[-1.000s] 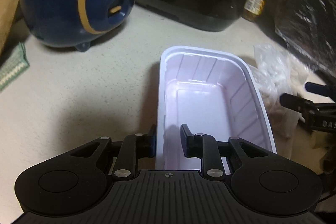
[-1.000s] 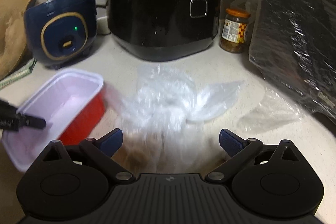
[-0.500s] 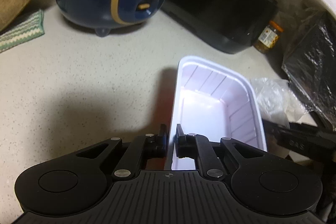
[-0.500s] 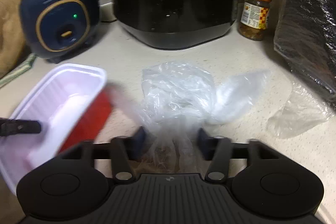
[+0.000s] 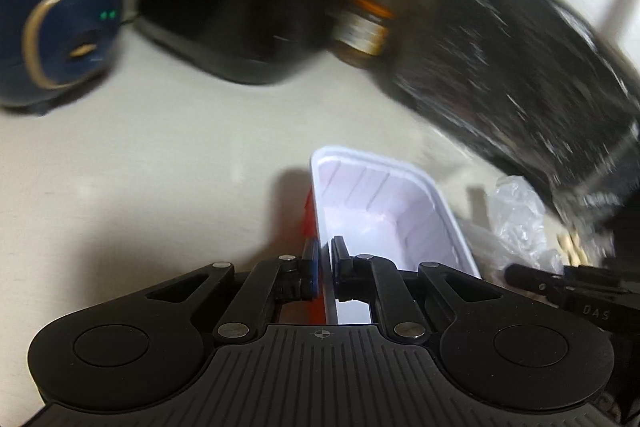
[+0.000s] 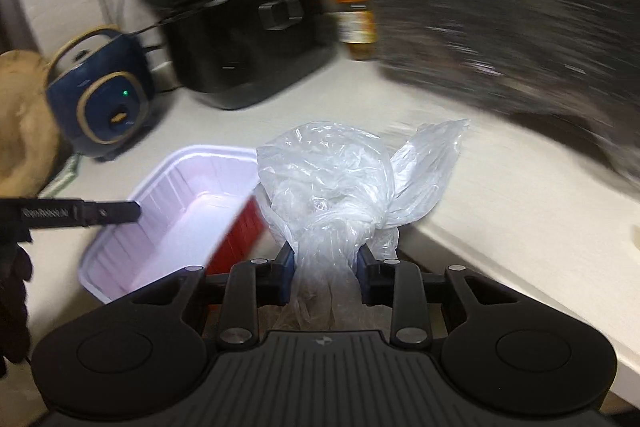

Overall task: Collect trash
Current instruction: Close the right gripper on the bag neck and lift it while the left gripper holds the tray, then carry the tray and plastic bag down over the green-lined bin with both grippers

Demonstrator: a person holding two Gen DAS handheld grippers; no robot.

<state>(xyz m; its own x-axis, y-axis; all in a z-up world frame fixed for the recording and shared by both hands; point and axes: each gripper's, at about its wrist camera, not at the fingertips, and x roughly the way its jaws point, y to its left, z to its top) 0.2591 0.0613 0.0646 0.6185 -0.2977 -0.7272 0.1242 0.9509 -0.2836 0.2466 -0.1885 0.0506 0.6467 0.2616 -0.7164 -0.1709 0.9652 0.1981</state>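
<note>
Your left claw is pinched tight on the near wall of the white tray, lower centre of frame. Your right claw has just been closing and now squeezes the knotted clear plastic bag, just beside the tray, above the pale surface.

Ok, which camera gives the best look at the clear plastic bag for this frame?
The right wrist view. The clear plastic bag fills its centre, sharp, its bunched neck pinched in the right gripper, whose jaws have just been closing. The left wrist view shows only a crumpled part of it at the right, beyond the white tray that the left gripper clamps.
</note>
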